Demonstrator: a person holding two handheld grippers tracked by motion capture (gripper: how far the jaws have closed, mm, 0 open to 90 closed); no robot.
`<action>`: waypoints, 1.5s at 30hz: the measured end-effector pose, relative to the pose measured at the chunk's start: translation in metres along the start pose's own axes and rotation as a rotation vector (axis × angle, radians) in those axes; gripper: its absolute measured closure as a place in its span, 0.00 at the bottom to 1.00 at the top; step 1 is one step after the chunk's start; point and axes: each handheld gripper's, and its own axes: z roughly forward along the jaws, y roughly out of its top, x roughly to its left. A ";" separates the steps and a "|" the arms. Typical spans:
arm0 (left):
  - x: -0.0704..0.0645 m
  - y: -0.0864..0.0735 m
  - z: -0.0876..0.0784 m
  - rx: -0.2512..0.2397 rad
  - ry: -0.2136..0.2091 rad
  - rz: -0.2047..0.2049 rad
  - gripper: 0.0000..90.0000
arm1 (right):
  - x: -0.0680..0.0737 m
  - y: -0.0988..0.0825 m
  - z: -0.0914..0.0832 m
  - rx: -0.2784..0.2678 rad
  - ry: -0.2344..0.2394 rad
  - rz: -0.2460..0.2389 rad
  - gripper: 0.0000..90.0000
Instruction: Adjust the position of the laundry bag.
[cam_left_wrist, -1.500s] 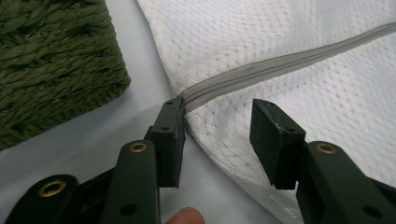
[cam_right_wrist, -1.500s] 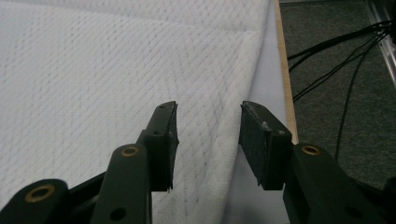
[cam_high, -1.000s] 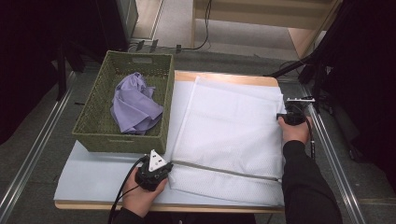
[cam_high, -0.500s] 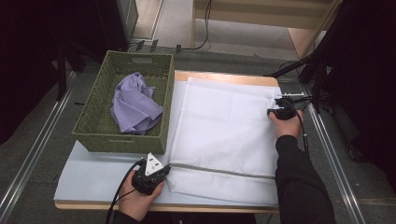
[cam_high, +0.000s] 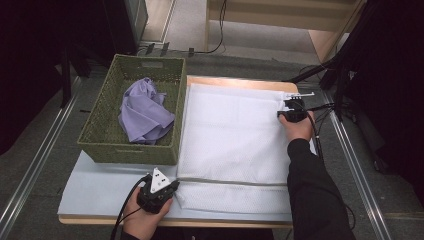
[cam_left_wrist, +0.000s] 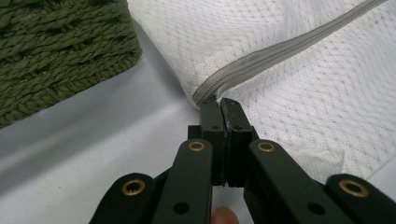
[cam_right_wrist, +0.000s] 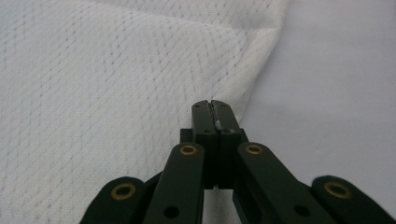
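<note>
A white mesh bag (cam_high: 235, 135) with a grey zipper (cam_high: 235, 181) lies flat on the table. My left gripper (cam_high: 174, 184) is at the bag's near left corner. In the left gripper view its jaws are shut, and the left gripper (cam_left_wrist: 219, 103) pinches the end of the zipper (cam_left_wrist: 261, 58). My right gripper (cam_high: 289, 106) is at the bag's far right edge. In the right gripper view the right gripper (cam_right_wrist: 212, 106) is shut on a fold of the mesh bag (cam_right_wrist: 140, 84) at its edge.
A green woven basket (cam_high: 100, 140) stands left of the bag and holds a crumpled lilac cloth (cam_high: 145, 112). The bag lies on a pale sheet (cam_high: 100, 192) over the wooden table. Metal rails run along both sides, and cables lie behind the table.
My right hand has slid along the bag's right edge toward the far corner, away from the person. The left hand has stayed at the near left corner.
</note>
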 end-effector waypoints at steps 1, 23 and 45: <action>0.000 0.000 0.000 0.000 -0.002 -0.003 1.00 | 0.000 0.001 0.000 -0.004 -0.010 0.000 1.00; 0.003 0.014 -0.010 -0.139 -0.107 -0.049 0.57 | 0.005 -0.080 -0.098 -0.137 0.125 -0.043 0.38; -0.054 0.060 0.024 -0.142 -0.255 0.028 0.56 | 0.007 -0.232 -0.190 -0.251 0.140 0.077 0.45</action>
